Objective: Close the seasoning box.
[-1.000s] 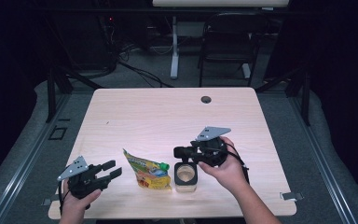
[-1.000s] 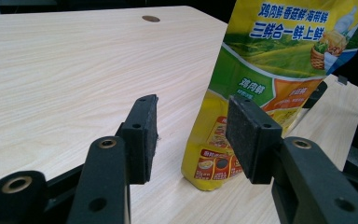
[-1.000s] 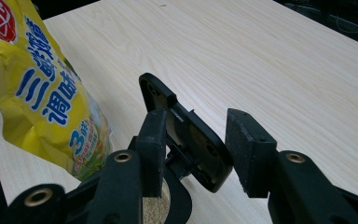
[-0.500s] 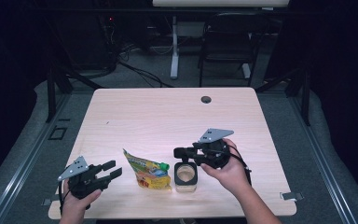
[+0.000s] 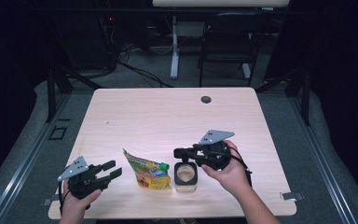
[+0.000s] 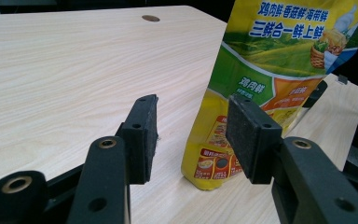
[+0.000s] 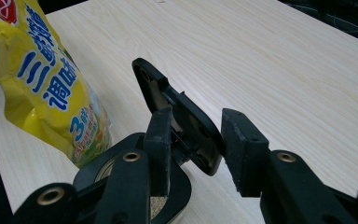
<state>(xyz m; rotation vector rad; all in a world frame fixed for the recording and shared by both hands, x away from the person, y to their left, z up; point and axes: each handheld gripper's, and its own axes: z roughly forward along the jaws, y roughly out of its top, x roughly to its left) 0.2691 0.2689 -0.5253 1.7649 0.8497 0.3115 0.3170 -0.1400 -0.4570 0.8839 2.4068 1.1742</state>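
On the wooden counter [image 5: 168,116] a small jar [image 5: 186,176] stands near the front edge, and I use it as the landmark. Its black hinged lid [image 7: 179,112] is lifted up and stands tilted above the jar's mouth, so the beige content inside is visible from the high view. The right claw [image 5: 182,153] is directly behind and above the jar, reaching in from the jar's right side, held by the person's right hand [image 5: 228,168]. Its jaws have just been closing, and the raised lid is between them: one pad lies against the lid, while a narrow gap is visible between the lid and the other pad, so it does not clamp the lid. Just to the left of the jar stands a yellow and green pouch [image 5: 148,170] with a green cap, close to the jar. Farther left of the jar, well apart from it, the left claw [image 5: 111,169] points toward the pouch with its jaws wide and nothing between them.
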